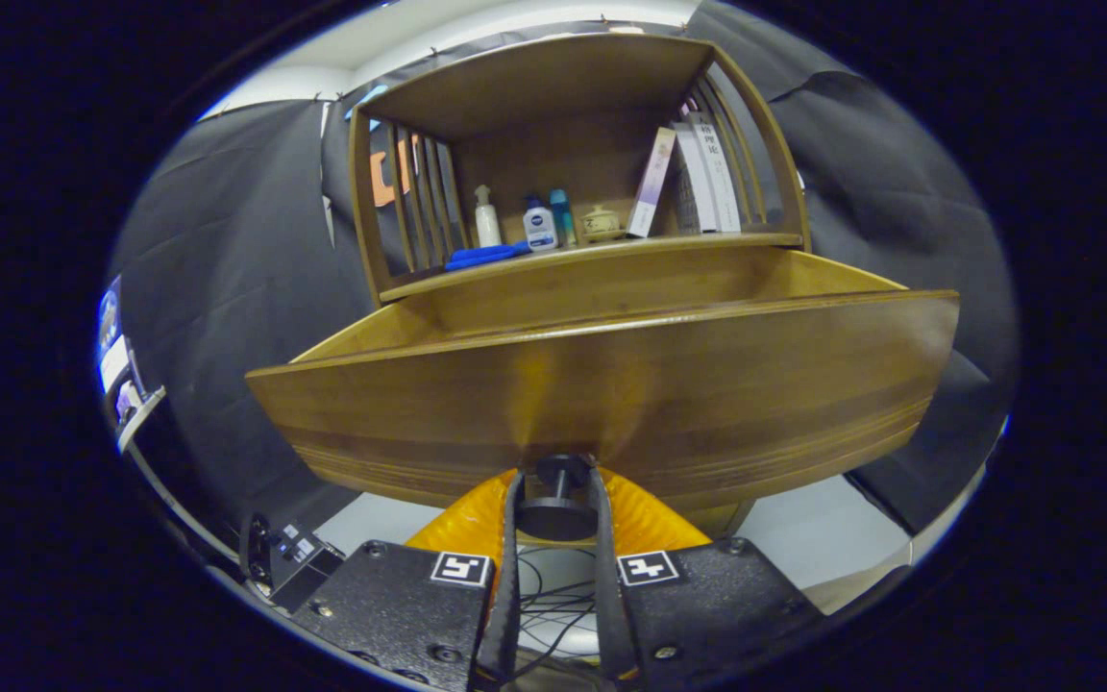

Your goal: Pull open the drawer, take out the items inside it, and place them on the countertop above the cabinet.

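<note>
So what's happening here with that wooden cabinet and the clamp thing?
A hand-held gripper has its two fingers closed on the dark round knob of the wooden drawer. The drawer is pulled well out of the cabinet. Its inside is hidden from this low angle, so nothing has visibly been taken out. On the countertop above stand bottles, a small jar, a blue item and books.

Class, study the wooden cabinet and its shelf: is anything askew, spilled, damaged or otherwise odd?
Only one thing: the pale book leans against the upright books instead of standing straight. The small bottles stand upright, nothing is spilled. The wooden drawer is pulled open, the gripper shut on its dark round knob.
</note>
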A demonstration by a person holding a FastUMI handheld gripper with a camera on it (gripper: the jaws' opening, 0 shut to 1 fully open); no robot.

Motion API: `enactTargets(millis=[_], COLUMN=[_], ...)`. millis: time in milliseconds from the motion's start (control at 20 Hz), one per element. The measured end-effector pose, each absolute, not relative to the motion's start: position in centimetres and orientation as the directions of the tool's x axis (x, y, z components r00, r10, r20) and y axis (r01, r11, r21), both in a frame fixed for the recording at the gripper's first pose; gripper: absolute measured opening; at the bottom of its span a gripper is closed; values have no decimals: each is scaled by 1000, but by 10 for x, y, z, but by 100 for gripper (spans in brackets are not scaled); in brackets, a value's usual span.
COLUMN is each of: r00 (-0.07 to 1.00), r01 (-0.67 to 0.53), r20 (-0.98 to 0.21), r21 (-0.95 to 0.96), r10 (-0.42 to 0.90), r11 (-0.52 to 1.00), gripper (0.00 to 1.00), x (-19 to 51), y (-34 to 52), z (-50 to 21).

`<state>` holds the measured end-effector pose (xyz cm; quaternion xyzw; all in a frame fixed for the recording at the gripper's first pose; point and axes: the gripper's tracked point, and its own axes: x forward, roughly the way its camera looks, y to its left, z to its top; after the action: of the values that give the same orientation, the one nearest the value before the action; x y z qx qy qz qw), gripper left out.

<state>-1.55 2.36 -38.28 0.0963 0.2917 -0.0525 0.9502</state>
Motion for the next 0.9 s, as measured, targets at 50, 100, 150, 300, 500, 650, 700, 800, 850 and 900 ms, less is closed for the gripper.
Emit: enactTargets(millis=[50, 100, 150, 300, 500, 650, 700, 800, 850, 900], r00=[817, 807, 794, 797, 830, 819, 809, 796, 790, 779], r01=[158, 154, 156, 123, 27, -3, -3, 11, 18, 22], r20=[-575, -589, -606, -604, -553, -562, -575, -595, -604, -618], r21=[152, 149, 140, 146, 178, 195, 200, 202, 203, 195], r10=[-43, -37, -40, -10, 77, 115, 120, 114, 111, 105], r11=[976, 977, 978, 982, 984, 981, 980, 979, 979, 981], gripper=[35, 36, 40, 49, 65, 73, 74, 74, 74, 74], x=[-16, -17, -20, -26, -23, -7, 1, 22, 33, 43], y=[24, 26, 25, 29, 46, 49, 46, 38, 35, 31], z=[-383, -383, -381, -355, -291, -261, -256, -249, -247, -247])
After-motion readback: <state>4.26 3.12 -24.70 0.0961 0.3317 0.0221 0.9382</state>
